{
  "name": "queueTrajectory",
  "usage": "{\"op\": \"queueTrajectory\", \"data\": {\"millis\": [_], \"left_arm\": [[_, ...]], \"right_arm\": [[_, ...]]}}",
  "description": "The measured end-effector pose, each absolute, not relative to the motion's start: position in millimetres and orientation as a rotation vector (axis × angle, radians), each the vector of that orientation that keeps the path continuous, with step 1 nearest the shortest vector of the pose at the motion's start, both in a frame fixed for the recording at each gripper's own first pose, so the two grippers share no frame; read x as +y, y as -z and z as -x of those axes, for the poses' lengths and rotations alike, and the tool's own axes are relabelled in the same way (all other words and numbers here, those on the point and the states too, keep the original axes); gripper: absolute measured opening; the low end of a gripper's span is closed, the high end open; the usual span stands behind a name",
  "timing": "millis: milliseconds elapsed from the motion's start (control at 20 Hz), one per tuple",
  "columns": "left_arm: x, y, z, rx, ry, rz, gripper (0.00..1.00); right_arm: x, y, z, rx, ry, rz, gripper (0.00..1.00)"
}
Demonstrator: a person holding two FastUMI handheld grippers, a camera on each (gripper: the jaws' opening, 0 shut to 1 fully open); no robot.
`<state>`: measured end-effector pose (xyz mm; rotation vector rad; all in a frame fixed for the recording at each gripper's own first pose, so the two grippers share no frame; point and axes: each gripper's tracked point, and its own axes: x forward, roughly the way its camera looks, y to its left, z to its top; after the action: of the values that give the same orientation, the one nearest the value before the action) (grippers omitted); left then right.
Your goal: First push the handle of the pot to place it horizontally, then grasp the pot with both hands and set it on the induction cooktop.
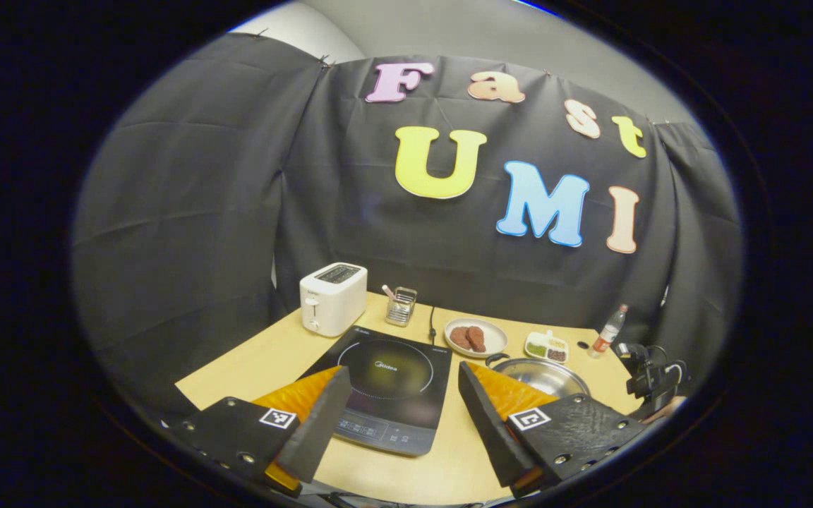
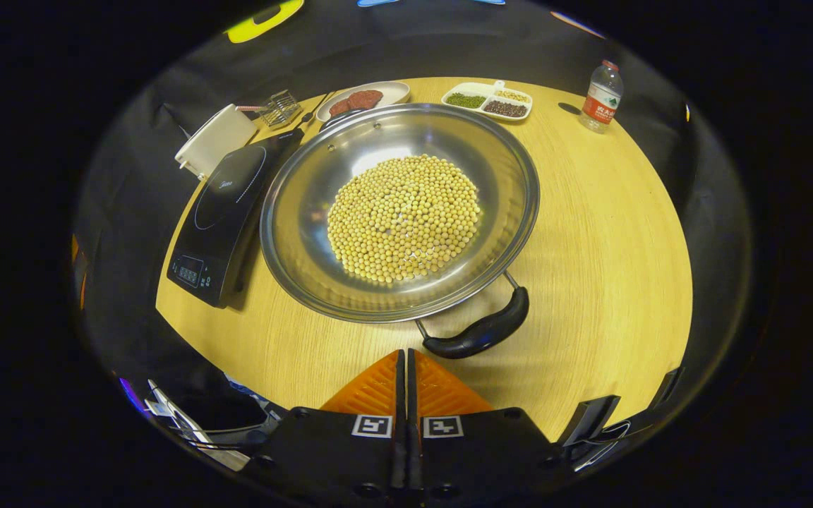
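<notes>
A pale wooden table (image 1: 251, 360) stood against black cloth (image 1: 202, 212) draped as the booth's wall, the cloth hanging in soft folds behind and beside the table. Above the cloth a plain grey wall (image 1: 463, 28) showed. Light from overhead fell brightly on the tabletop.

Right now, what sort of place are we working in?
It looks like a staged kitchen setup in a cloth-walled booth, not a real kitchen. A wooden table holds an induction cooktop, a steel pot of beans and a toaster, with black cloth hung behind.
</notes>
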<state>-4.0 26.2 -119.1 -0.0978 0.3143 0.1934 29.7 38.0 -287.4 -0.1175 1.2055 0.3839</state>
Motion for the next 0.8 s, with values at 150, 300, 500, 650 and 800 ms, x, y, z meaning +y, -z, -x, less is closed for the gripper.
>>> {"op": "queueTrajectory", "data": {"millis": [150,300,500,650,800], "left_arm": [[13.5,114.2,3.5,0.309,-0.198,0.09,0.93],[2.7,116.8,3.1,0.318,-0.207,0.089,0.93],[-11.4,118.9,1.8,0.325,-0.219,0.1,0.9],[-22.3,122.1,-0.6,0.331,-0.215,0.101,0.93],[-31.0,121.6,-6.2,0.33,-0.209,0.091,0.89]], "right_arm": [[42.8,290.8,-31.4,1.206,-0.43,0.115,0.02],[43.8,292.4,-36.8,1.213,-0.447,0.098,0.02],[42.2,287.6,-44.1,1.204,-0.465,0.075,0.02],[34.2,286.0,-48.8,1.202,-0.469,0.098,0.02],[23.2,284.4,-54.3,1.186,-0.467,0.141,0.02]]}}
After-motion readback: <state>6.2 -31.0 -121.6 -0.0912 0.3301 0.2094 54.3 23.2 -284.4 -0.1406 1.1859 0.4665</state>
